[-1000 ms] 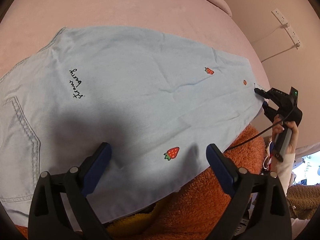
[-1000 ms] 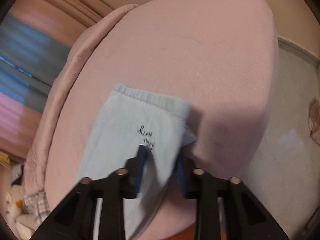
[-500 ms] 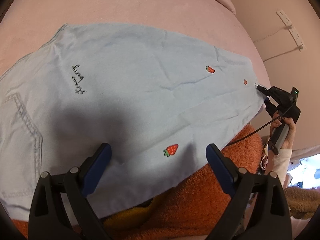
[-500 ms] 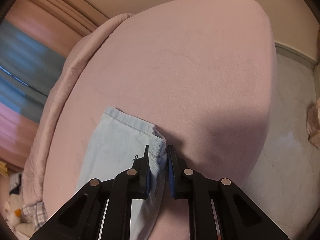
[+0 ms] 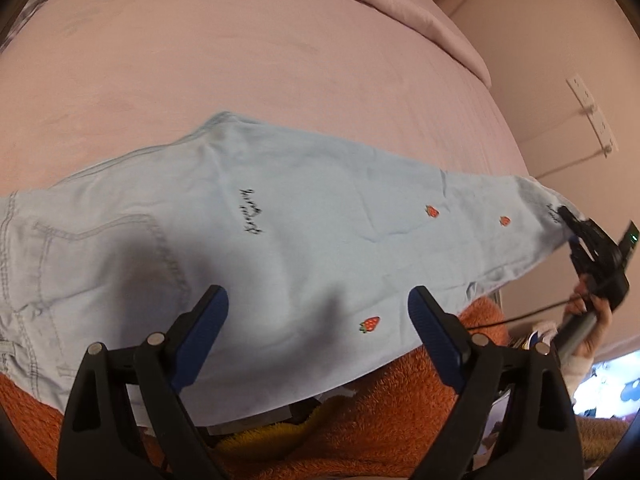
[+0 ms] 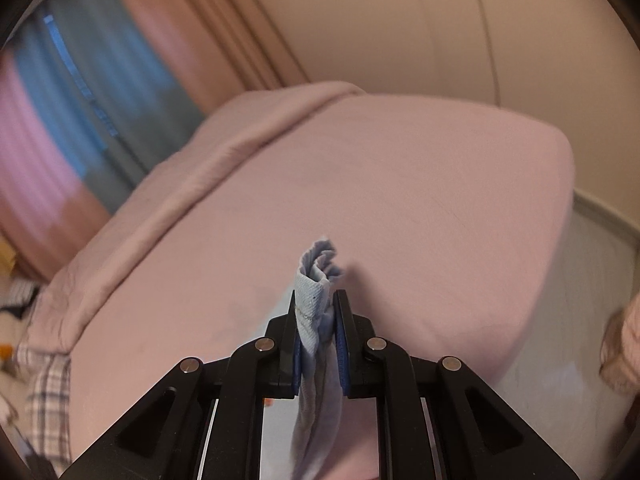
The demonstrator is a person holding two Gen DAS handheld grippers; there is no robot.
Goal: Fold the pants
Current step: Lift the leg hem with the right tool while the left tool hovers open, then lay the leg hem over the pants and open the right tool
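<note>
light blue pants [image 5: 280, 240] lie spread on the pink bed [image 5: 280, 60] | right gripper [image 6: 318, 332] jaws pinch the leg hem, to lift it for folding | left gripper [image 5: 316, 320] jaws wide, holding nothing, waiting above the near edge

A bed [image 5: 280, 60] covered in a smooth pink sheet carries a pair of light-blue denim pants [image 5: 280, 248], spread along its near edge in the left wrist view. The pants show a stitched back pocket, dark script lettering and small red strawberry motifs. A folded pink blanket [image 5: 400, 12] lies along the bed's far edge. Beyond the near edge, an orange fleecy fabric [image 5: 380, 412] sits under the pants' overhang. In the right wrist view, the sheet runs bare to the bed's rounded far corner [image 6: 552, 152].
</note>
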